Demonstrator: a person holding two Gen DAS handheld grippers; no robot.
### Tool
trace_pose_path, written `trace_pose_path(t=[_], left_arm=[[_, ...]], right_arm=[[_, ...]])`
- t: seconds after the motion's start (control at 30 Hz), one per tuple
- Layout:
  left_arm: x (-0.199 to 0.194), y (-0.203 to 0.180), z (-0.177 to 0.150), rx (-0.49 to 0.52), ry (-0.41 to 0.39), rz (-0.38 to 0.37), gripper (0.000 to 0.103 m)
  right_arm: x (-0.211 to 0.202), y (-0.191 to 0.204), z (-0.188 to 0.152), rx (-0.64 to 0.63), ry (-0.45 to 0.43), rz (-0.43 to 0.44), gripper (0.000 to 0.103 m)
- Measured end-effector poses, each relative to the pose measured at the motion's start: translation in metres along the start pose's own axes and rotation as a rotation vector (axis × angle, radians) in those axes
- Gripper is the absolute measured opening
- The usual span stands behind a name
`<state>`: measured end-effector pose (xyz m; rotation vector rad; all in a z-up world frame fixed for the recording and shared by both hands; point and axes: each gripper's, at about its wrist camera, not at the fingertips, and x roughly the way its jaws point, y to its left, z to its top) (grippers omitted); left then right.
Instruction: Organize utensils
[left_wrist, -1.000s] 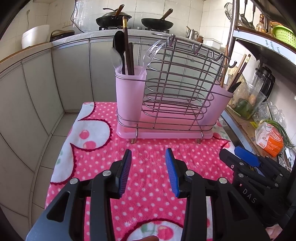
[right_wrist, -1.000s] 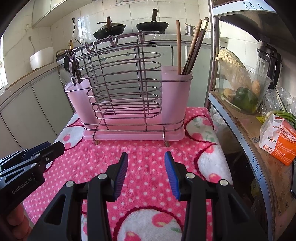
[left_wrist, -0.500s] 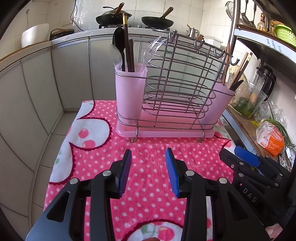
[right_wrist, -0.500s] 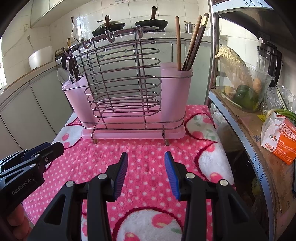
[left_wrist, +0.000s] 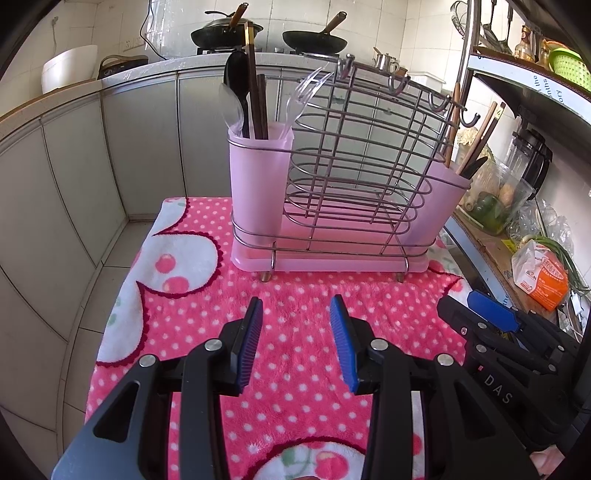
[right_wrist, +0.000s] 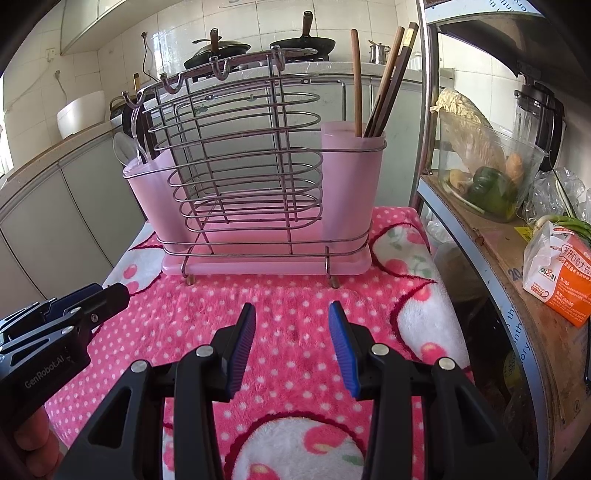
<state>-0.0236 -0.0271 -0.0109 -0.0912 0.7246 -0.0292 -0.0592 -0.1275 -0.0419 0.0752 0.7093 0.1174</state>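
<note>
A wire dish rack (left_wrist: 354, 162) (right_wrist: 240, 162) on a pink tray stands on a pink polka-dot towel (left_wrist: 295, 295) (right_wrist: 295, 302). Its left pink cup (left_wrist: 258, 177) holds a black spoon (left_wrist: 236, 77), a clear spoon, dark chopsticks (left_wrist: 255, 85) and a clear fork (left_wrist: 306, 88). Its right pink cup (right_wrist: 351, 184) holds several wooden chopsticks (right_wrist: 388, 81). My left gripper (left_wrist: 295, 314) is open and empty, low over the towel in front of the rack. My right gripper (right_wrist: 291, 317) is open and empty beside it, also short of the rack.
A metal shelf unit (right_wrist: 480, 229) stands right of the towel, with a glass bowl of vegetables (right_wrist: 484, 166), a blender and an orange carton (right_wrist: 561, 277). Grey cabinets (left_wrist: 74, 166) run along the left and back. Two woks (left_wrist: 314, 37) sit on the counter.
Both grippers have drawn slightly nearer the rack and tilted a little; the rack sits larger and higher in both views. Both stay open and empty.
</note>
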Motion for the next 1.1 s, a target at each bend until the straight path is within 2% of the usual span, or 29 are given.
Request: trace_pose_path(t=[0.8,1.1], left_arm=[[0.003,-0.002,-0.003,0.009,0.001,0.005,0.038],[0.012,0.001,-0.003,-0.001,0.034,0.015,0.038]], right_arm=[[0.003,0.002,-0.003,-0.001,0.006,-0.001,0.040],[0.011,0.002,-0.004,-0.003,0.023,-0.005,0.040]])
